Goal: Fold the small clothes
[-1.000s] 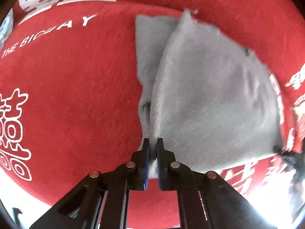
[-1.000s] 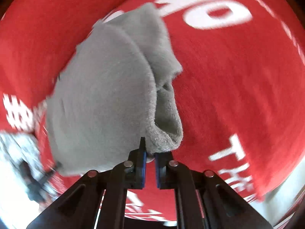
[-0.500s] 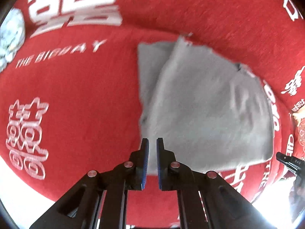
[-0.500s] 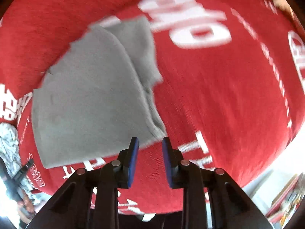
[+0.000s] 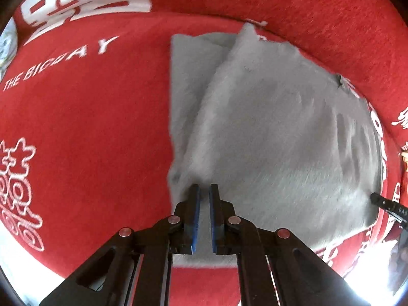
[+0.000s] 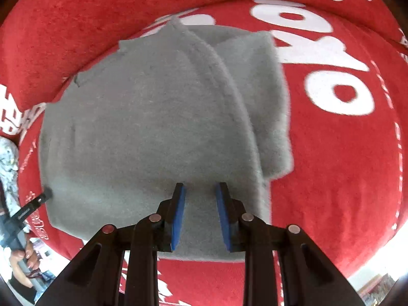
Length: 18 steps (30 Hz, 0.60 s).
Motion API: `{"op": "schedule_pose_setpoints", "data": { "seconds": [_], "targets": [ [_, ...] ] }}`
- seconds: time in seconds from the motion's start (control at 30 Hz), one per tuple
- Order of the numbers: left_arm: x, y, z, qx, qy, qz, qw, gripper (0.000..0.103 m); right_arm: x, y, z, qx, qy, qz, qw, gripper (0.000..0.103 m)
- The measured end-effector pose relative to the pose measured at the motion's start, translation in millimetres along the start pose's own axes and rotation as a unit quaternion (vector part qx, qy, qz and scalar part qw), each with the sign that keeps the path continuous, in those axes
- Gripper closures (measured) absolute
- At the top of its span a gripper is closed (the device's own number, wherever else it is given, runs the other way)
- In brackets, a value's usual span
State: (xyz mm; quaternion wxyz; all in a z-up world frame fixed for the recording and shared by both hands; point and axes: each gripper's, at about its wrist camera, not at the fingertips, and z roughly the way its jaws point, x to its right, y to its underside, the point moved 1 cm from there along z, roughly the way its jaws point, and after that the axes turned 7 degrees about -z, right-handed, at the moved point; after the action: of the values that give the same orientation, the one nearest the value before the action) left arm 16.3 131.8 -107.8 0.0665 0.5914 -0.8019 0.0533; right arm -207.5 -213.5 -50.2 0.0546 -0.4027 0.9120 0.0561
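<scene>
A small grey fleece garment (image 5: 275,132) lies folded flat on a red cloth with white lettering (image 5: 84,117). One folded layer overlaps another along its left side. My left gripper (image 5: 204,191) hovers over the garment's near left edge, jaws slightly apart and holding nothing. In the right wrist view the same garment (image 6: 153,117) fills the middle, its folded flap on the right. My right gripper (image 6: 200,188) is open and empty over the garment's near edge.
The red cloth (image 6: 331,153) covers the whole surface and rises in a fold behind the garment. The other gripper's tip shows at the right edge of the left view (image 5: 382,204) and at the left edge of the right view (image 6: 33,204).
Both grippers have let go of the grey garment and it now lies flat. Both pulled back, then moved in over its near edge. The right jaws opened wider.
</scene>
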Motion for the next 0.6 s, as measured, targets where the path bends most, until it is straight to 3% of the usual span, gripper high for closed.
{"op": "schedule_pose_setpoints", "data": {
  "seconds": [0.07,0.2,0.3,0.37,0.47,0.5,0.53,0.6],
  "targets": [
    [-6.7,7.4,-11.5,0.004,-0.008,0.0,1.0,0.095,6.2,5.2,-5.5,-0.002,-0.013,0.022,1.0,0.074],
    [-12.7,20.8,-32.9,0.017,-0.028,0.003,0.9995,0.095,7.0,19.5,-21.5,0.004,-0.021,0.038,0.999,0.059],
    [-13.1,28.4,-43.9,0.017,-0.048,0.006,0.9987,0.095,-3.1,27.2,-25.8,0.003,-0.032,0.034,0.999,0.058],
    [-16.0,34.5,-49.8,0.018,-0.051,0.011,0.9985,0.095,-11.9,31.2,-28.2,0.005,-0.041,0.032,0.999,0.057],
    [-15.4,38.1,-62.4,0.038,-0.036,0.016,0.9985,0.094,-30.4,28.9,-25.6,0.006,-0.053,0.03,0.998,0.044],
    [-13.8,37.9,-64.9,0.041,-0.036,0.016,0.9984,0.065,-36.8,29.6,-26.1,0.007,-0.06,0.027,0.998,0.043],
    [-17.2,39.1,-69.2,0.043,-0.038,0.015,0.9982,0.003,-41.6,29.9,-26.0,0.007,-0.064,0.024,0.998,0.04],
    [-16.5,41.3,-77.7,0.07,-0.059,0.01,0.9958,0.002,-53.2,28.6,-24.4,0.008,-0.07,0.016,0.997,0.028]
  ]
}}
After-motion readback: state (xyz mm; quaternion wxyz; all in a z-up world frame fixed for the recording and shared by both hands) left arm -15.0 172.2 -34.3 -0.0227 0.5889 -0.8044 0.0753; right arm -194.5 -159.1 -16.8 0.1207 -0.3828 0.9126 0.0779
